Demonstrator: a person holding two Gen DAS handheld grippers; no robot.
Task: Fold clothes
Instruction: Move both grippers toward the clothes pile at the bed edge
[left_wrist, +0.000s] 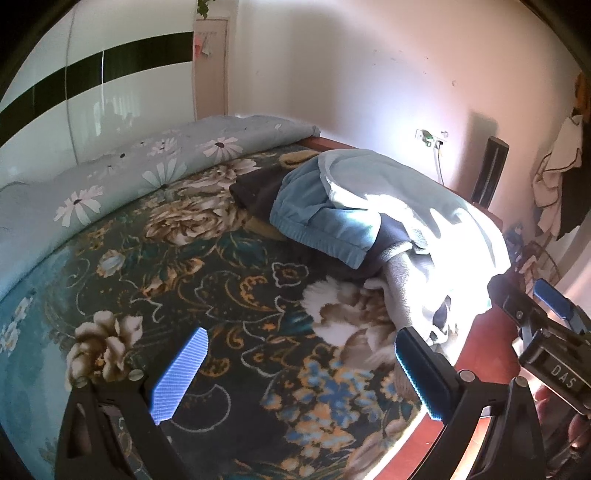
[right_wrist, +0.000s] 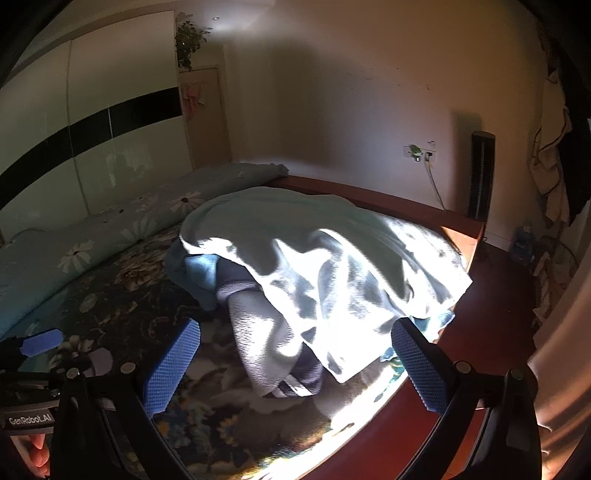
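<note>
A heap of clothes lies on the bed's right side. On top is a pale mint garment (left_wrist: 413, 206), also in the right wrist view (right_wrist: 332, 258). Under it are a light blue piece with an elastic hem (left_wrist: 317, 214), a dark navy piece (left_wrist: 255, 192) and a grey fleece one (right_wrist: 258, 332). My left gripper (left_wrist: 299, 373) is open and empty above the floral blanket (left_wrist: 207, 280), short of the heap. My right gripper (right_wrist: 295, 362) is open and empty, its jaws either side of the heap's near end. The right gripper also shows in the left wrist view (left_wrist: 532, 306).
A rolled daisy-print quilt (left_wrist: 110, 173) lies along the bed's far left side. The red wooden bed frame (right_wrist: 406, 206) edges the right side, with dark floor beyond. A black tower (right_wrist: 480, 173) stands by the wall, and clothes hang at the far right (left_wrist: 557, 177).
</note>
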